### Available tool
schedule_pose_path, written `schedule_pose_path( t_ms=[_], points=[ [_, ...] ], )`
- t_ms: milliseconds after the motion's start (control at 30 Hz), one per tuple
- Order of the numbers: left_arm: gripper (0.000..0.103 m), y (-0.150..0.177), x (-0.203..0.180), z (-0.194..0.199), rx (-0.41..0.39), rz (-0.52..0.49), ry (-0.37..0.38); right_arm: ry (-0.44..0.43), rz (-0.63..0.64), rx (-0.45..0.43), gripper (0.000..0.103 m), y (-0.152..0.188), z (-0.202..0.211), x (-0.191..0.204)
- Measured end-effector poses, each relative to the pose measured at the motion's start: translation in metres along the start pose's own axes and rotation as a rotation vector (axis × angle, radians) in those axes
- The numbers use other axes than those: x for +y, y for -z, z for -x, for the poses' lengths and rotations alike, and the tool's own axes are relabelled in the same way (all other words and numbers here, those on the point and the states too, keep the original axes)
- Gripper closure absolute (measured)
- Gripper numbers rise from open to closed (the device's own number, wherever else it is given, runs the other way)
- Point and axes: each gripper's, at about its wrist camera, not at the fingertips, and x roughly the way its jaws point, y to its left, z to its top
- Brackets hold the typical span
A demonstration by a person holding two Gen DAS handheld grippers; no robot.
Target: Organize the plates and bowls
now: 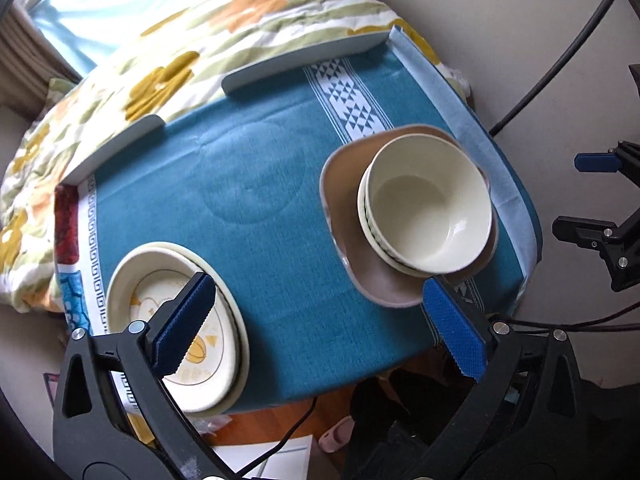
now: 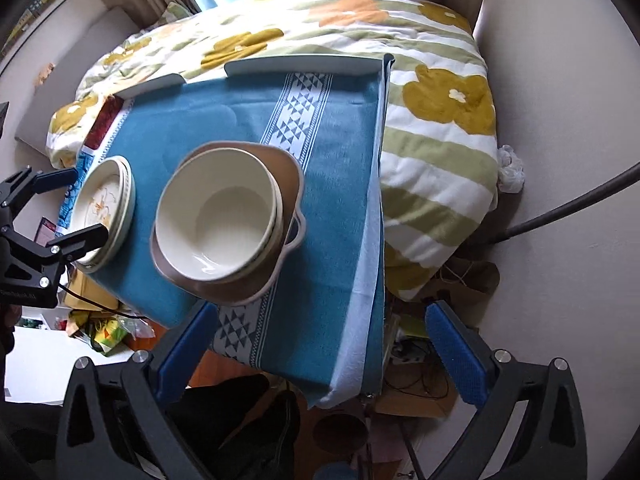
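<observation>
Stacked cream bowls sit on a brown square plate at the right of the teal-clothed table. Stacked cream plates with a fruit print lie at the near left. My left gripper is open and empty above the table's near edge, its left finger over the plates. In the right wrist view the bowls, brown plate and cream plates show. My right gripper is open and empty, near the table's front edge. The left gripper shows at the far left.
A floral quilt lies behind and to the right of the table. A raised white rim borders the table's far edge. Cables, bags and clutter lie on the floor below the near edge. The right gripper shows at the right edge of the left wrist view.
</observation>
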Motion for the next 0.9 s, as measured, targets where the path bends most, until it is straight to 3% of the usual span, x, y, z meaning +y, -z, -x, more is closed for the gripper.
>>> schedule_pose_path(
  t_ms=[200, 267, 367, 667, 800, 900],
  points=[
    [0.001, 0.0, 0.002, -0.045, 0.113, -0.02, 0.03, 0.002, 0.004, 0.114, 0.001, -0.012, -0.041, -0.001],
    [0.005, 0.0, 0.002, -0.058, 0.145, -0.019, 0.047, 0.004, 0.013, 0.145, 0.009, -0.013, -0.051, 0.001],
    [0.016, -0.002, 0.001, -0.072, 0.168, -0.022, 0.056, -0.012, 0.01, 0.176, 0.027, -0.015, -0.062, 0.003],
    [0.052, -0.002, -0.016, -0.104, 0.216, -0.047, 0.118, -0.058, 0.035, 0.216, 0.053, -0.022, -0.085, 0.013],
    [0.071, -0.001, -0.022, -0.115, 0.208, -0.055, 0.162, -0.093, 0.03, 0.175, 0.069, -0.02, -0.092, 0.015],
    [0.084, 0.003, -0.028, -0.118, 0.171, -0.074, 0.159, -0.088, 0.041, 0.121, 0.074, -0.016, -0.094, 0.018]
  ],
)
